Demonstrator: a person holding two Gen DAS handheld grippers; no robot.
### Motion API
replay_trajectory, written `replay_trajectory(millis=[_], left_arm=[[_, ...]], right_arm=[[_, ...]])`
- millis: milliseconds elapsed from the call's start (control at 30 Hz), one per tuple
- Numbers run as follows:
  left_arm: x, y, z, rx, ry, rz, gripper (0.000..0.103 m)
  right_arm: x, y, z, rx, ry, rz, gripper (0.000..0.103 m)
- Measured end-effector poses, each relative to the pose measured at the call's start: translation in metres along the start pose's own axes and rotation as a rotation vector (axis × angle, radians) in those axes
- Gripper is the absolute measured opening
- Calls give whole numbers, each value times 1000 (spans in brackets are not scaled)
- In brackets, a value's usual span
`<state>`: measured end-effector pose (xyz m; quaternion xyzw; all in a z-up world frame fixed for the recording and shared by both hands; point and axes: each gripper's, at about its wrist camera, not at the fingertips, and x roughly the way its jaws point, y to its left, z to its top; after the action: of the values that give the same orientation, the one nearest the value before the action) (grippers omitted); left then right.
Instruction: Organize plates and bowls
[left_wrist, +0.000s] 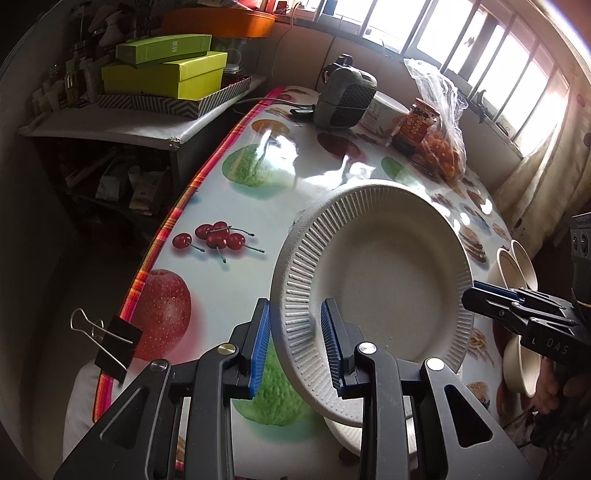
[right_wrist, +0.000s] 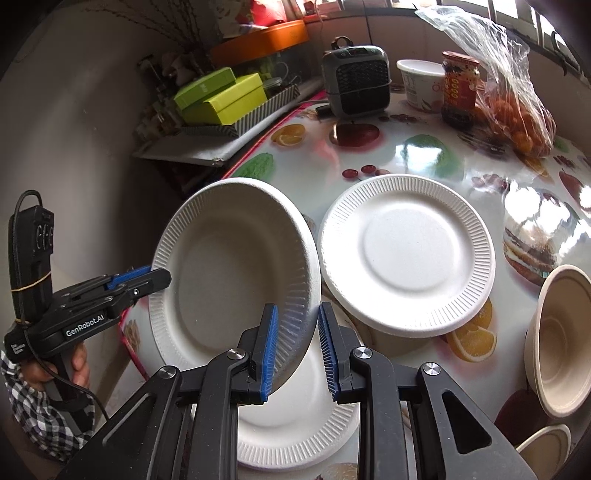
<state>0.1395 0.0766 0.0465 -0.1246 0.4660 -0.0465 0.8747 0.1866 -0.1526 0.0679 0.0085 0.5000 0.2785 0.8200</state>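
A white ribbed paper plate (left_wrist: 373, 291) is held tilted above the table; it also shows in the right wrist view (right_wrist: 232, 269). My left gripper (left_wrist: 295, 349) straddles its rim with the jaws a little apart, as does my right gripper (right_wrist: 295, 349). The right gripper's fingers (left_wrist: 491, 295) touch the plate's far edge in the left wrist view, and the left gripper's fingers (right_wrist: 133, 280) touch its left edge in the right wrist view. A second plate (right_wrist: 406, 254) lies flat on the table. A third plate (right_wrist: 295, 413) lies under the held one. Beige bowls (right_wrist: 557, 339) stand at the right.
The fruit-print table (left_wrist: 236, 206) has a striped left edge with a binder clip (left_wrist: 110, 343). At the back stand a small heater (right_wrist: 356, 79), a white tub (right_wrist: 421, 83), a jar (right_wrist: 460, 86) and a bag of oranges (right_wrist: 517, 118). Green boxes (left_wrist: 166, 70) sit on a side shelf.
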Motion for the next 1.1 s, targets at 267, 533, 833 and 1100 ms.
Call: replay_trajectory(millis=[267,533,833,1100], left_arm=[[0,-11,-14,25,19,-17,29],[3,-18,-25,44,39,-27,29],[10,-26,-34,64,65,-31,29],[17,-28,-41,71,86,-34,29]], right_arm=[[-12,-4,-22,22,-6,-4,24],[-13,-11,-40,51,5,-9,24],[-11,-18,-57,74,22,-18,24],[-7,-23,-65,94,35,-19,24]])
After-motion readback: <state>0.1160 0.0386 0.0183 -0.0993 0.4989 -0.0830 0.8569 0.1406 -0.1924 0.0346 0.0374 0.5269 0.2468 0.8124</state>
